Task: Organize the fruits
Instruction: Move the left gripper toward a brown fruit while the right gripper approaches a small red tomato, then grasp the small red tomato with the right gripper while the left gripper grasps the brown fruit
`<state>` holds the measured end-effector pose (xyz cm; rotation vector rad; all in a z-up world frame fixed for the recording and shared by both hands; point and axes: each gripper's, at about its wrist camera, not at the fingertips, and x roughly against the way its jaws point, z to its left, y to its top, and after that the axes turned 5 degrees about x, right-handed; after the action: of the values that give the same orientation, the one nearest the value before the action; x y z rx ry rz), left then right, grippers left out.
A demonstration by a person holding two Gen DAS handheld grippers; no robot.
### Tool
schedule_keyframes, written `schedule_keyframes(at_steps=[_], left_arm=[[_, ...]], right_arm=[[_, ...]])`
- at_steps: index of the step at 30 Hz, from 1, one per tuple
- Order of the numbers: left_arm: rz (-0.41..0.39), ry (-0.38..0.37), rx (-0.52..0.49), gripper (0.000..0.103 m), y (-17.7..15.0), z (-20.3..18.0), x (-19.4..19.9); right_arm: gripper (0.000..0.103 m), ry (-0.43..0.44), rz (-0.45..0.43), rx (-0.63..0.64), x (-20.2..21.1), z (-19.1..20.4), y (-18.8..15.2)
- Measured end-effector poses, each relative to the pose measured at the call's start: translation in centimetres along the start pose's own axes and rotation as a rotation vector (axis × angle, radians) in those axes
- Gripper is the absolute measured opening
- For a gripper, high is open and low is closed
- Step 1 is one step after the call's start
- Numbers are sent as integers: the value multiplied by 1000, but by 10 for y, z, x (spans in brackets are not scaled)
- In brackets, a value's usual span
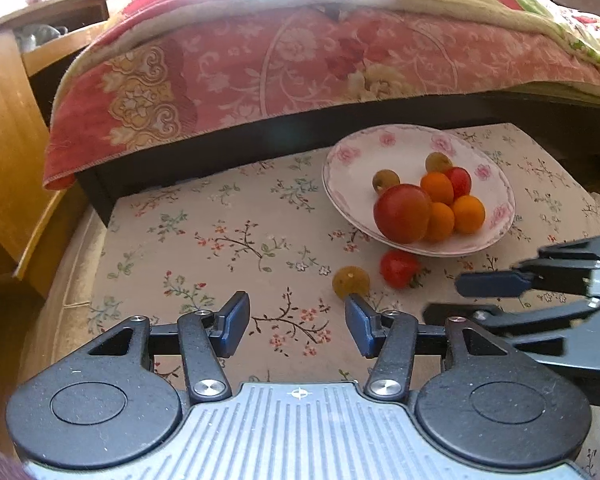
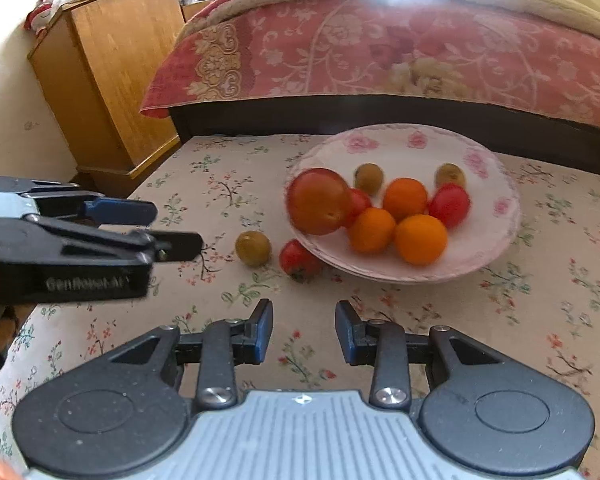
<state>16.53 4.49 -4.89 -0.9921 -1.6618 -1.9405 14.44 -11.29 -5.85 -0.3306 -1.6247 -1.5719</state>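
Gaping left gripper (image 1: 296, 326) — nothing held

Plate (image 2: 496, 236) on desk (image 2: 420, 320), in front of bed (image 2: 380, 52); big tomato (image 2: 320, 200) at plate's left edge, oranges (image 2: 420, 238) to its right; loose small tomato (image 2: 298, 260) and olive-like fruit (image 2: 253, 248) on desk, left of plate; cabinet (image 2: 112, 80) left of bed.

Ahead of the left hand-held gripper (image 1: 296, 326), matt black plastic with shiny metal screws, a glossy ceramic plate (image 1: 342, 184) sits on printed floral cloth (image 1: 204, 240). Beyond hangs a woven red blanket (image 1: 260, 68), beside a smooth varnished wooden cabinet (image 1: 8, 140).
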Motion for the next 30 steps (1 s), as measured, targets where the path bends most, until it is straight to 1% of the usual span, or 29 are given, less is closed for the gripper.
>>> schedule_keyframes(at_steps=[8, 12, 17, 18, 19, 24, 30], left_arm=[[8, 10, -7, 61, -4, 4, -1], [11, 9, -3, 61, -5, 6, -1], [16, 14, -5, 61, -6, 6, -3], [17, 14, -6, 61, -6, 6, -4], [17, 15, -10, 61, -6, 5, -4], [19, 16, -15, 62, -5, 4, -4], [26, 4, -33, 62, -5, -3, -8]], right_arm=[[38, -33, -45, -51, -17, 4, 9], [38, -47, -52, -78, -26, 7, 12], [38, -60, -63, -70, -31, 10, 12], [36, -62, -61, -65, -30, 11, 12], [31, -62, -61, -59, -30, 11, 12], [30, -41, -57, -53, -25, 9, 12], [30, -17, -40, -26, -9, 6, 3]])
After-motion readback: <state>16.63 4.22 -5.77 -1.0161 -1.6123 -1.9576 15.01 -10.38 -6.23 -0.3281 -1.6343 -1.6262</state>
